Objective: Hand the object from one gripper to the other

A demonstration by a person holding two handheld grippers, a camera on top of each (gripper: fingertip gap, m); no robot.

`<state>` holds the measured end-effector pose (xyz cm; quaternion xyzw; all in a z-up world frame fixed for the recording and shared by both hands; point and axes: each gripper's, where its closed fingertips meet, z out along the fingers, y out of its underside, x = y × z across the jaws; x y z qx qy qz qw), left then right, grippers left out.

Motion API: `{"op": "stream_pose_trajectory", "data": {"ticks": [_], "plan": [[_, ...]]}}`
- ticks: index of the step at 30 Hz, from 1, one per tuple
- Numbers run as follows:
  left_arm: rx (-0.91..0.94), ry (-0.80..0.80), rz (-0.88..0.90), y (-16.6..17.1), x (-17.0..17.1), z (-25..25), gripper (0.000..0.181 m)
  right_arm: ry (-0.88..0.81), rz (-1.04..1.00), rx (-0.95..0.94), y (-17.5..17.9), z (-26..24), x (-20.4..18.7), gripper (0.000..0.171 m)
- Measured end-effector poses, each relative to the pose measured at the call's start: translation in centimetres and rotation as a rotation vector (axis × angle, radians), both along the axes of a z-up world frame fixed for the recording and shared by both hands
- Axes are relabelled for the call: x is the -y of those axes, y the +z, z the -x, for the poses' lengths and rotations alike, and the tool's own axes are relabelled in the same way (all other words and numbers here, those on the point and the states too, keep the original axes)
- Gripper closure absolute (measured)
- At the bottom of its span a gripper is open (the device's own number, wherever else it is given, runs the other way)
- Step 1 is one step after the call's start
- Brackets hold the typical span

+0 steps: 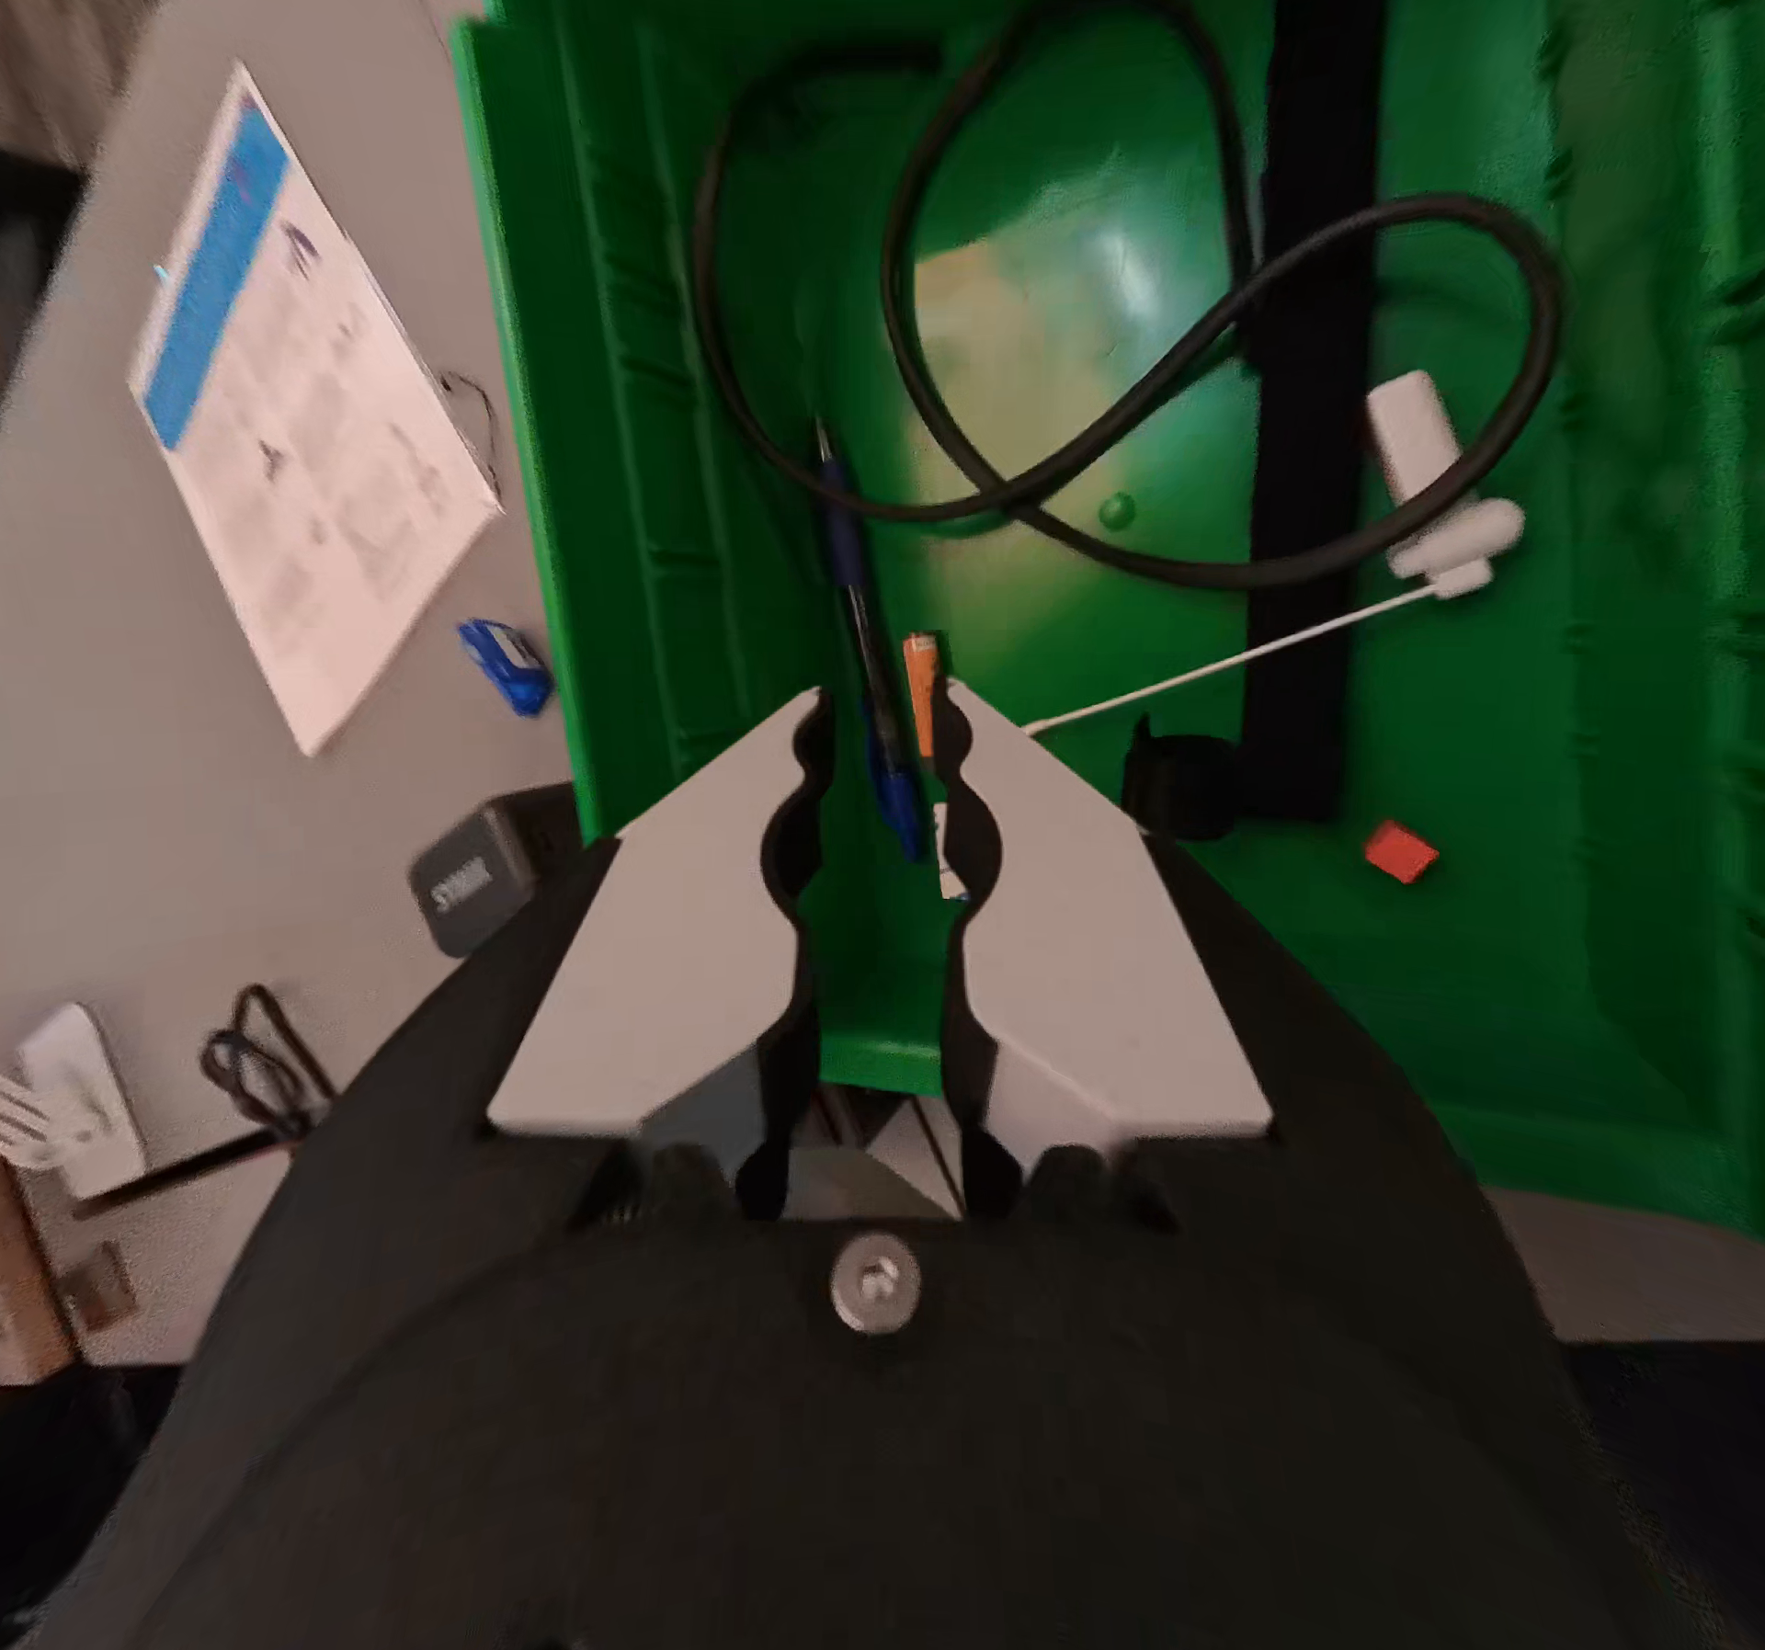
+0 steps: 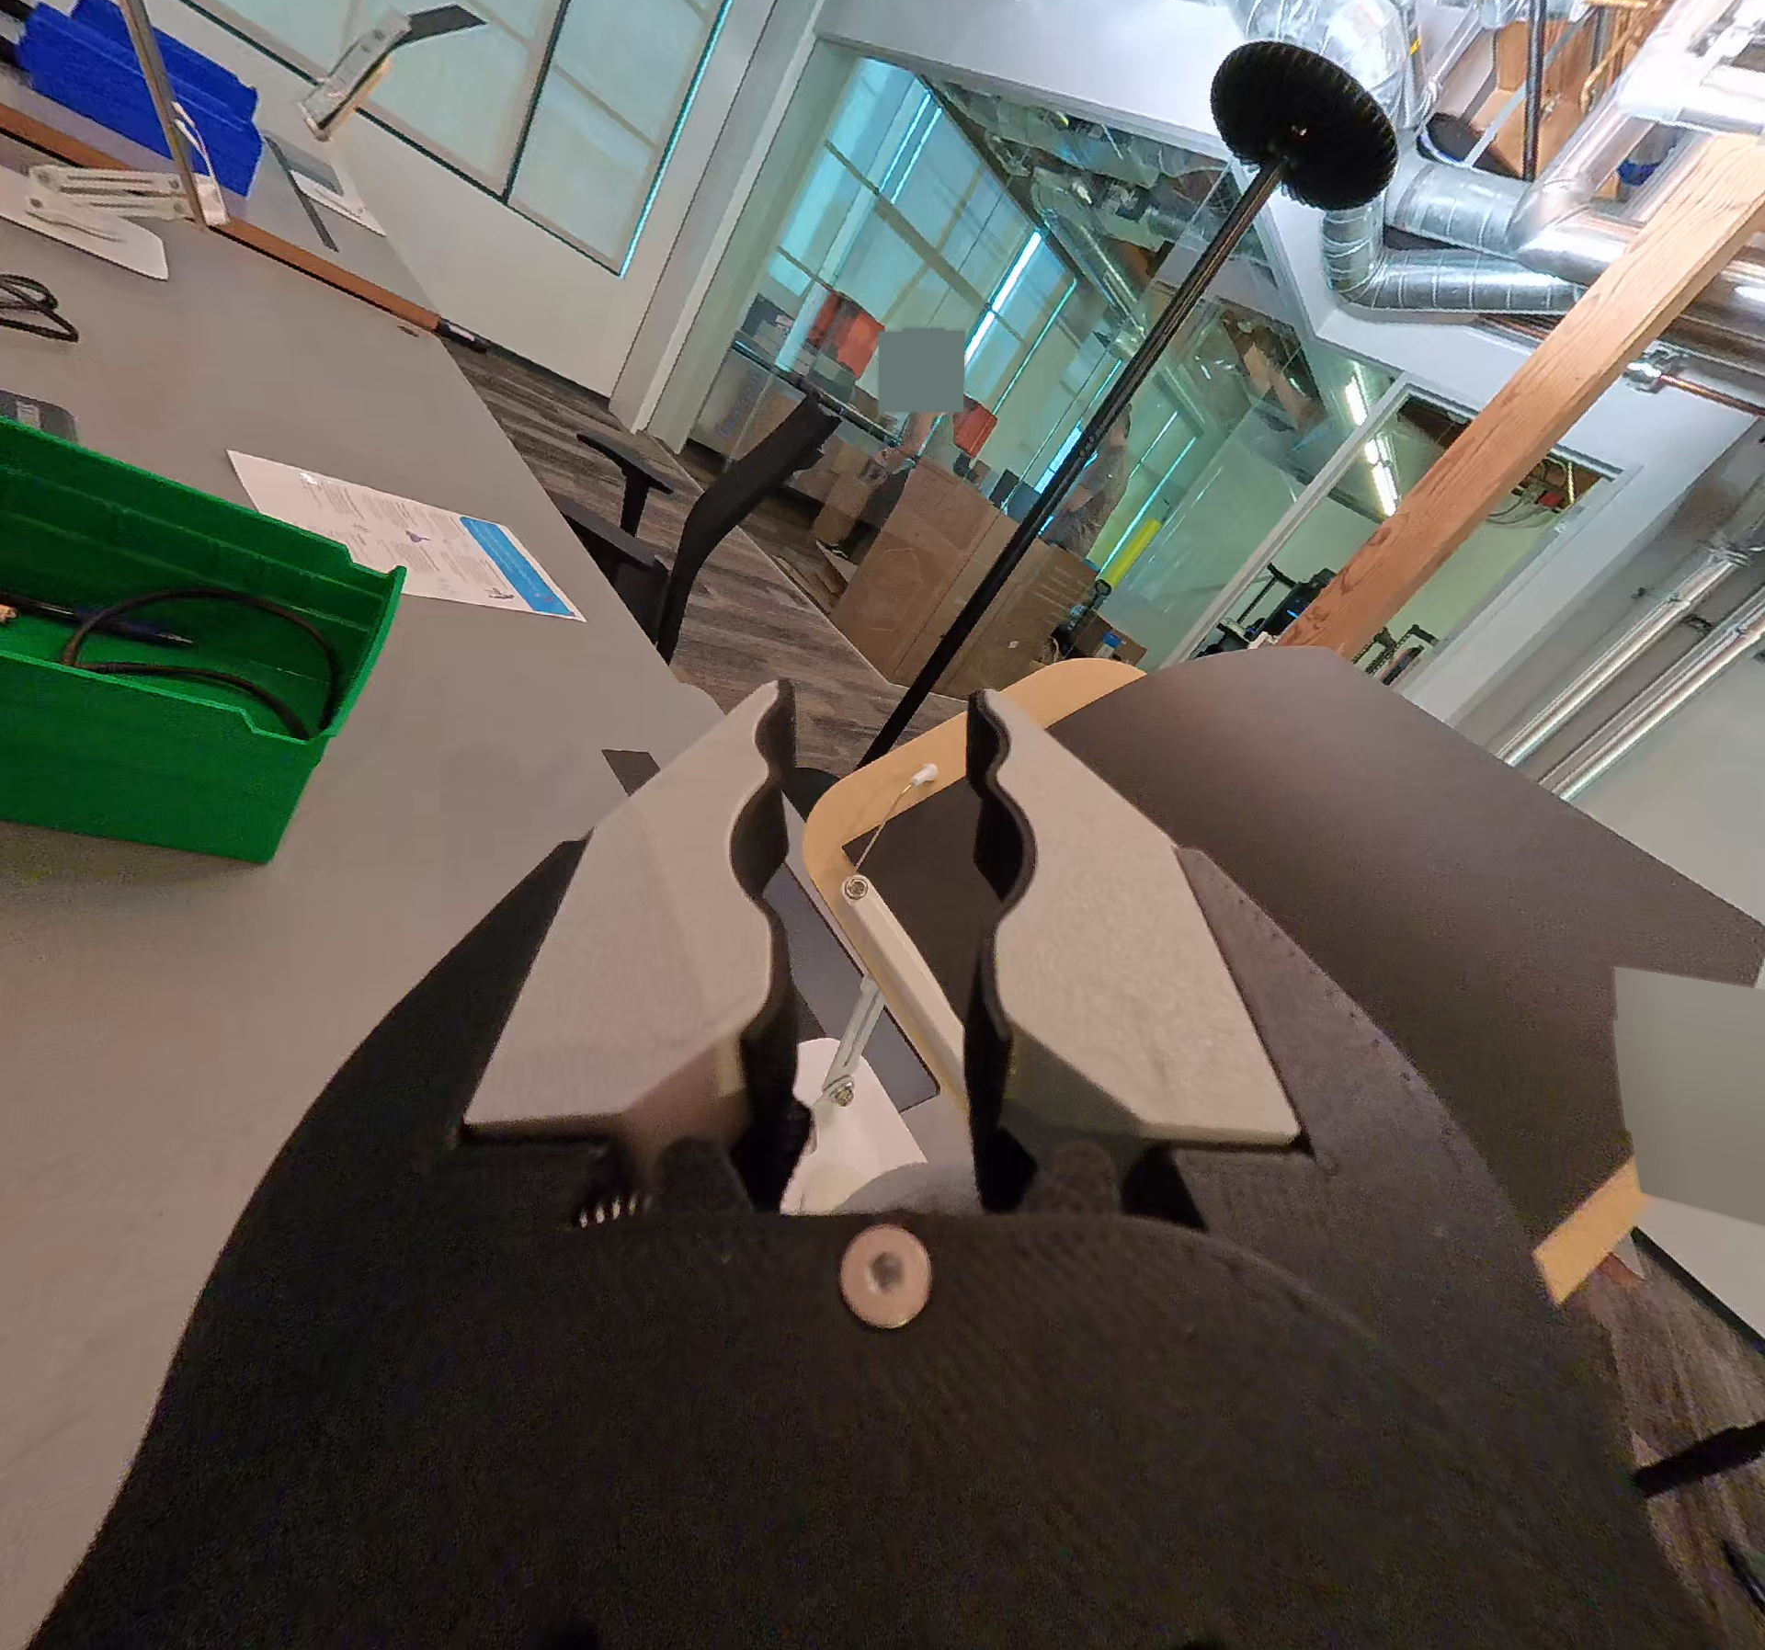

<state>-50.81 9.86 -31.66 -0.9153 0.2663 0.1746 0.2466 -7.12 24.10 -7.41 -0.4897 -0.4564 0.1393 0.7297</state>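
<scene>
Left wrist view: a blue pen [image 1: 864, 640], the likely handover object, lies in a green bin [image 1: 1051, 9] under a looped black cable [image 1: 1098, 420]. The left gripper [image 1: 883, 697] hangs over it, open and empty; the right gripper [image 2: 879, 706], away from the bin, gapes empty too. A pinch could snag the cable or the orange item [image 1: 922, 697] touching the pen.

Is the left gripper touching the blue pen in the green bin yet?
Cannot tell. In the left wrist view the open left gripper frames the blue pen lying in the green bin, but looking straight down, motion-blurred, no contact or gap shows plainly.
</scene>
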Motion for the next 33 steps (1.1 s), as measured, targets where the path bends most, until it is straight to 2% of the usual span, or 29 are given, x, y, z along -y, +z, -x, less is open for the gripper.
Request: {"op": "stream_pose_trajectory", "data": {"ticks": [3, 6, 14, 21, 28, 33], "plan": [[0.058, 0.048, 0.031, -2.4, 0.0, 0.9, 0.170, 0.007, 0.001, 0.008, -0.2, 0.2, 0.0, 0.138], [0.105, 0.085, 0.069, -4.2, 0.1, 1.2, 0.163, 0.011, -0.003, 0.018, -0.4, 0.2, 0.0, 0.138], [0.027, 0.126, 0.157, -7.2, 0.1, 2.5, 0.160, 0.020, -0.003, 0.019, -0.6, 0.3, 0.0, 0.138], [0.083, 0.119, 0.150, -7.6, -0.7, 2.3, 0.172, 0.022, -0.005, 0.018, -0.5, 0.2, 0.1, 0.138], [0.266, 0.184, 0.171, -7.8, -0.7, 2.2, 0.172, 0.031, -0.010, 0.025, -0.5, 0.3, 0.3, 0.138], [0.416, 0.162, 0.164, -7.9, -0.8, 1.3, 0.173, 0.037, -0.013, 0.025, -0.4, 0.3, 0.4, 0.138]]}}
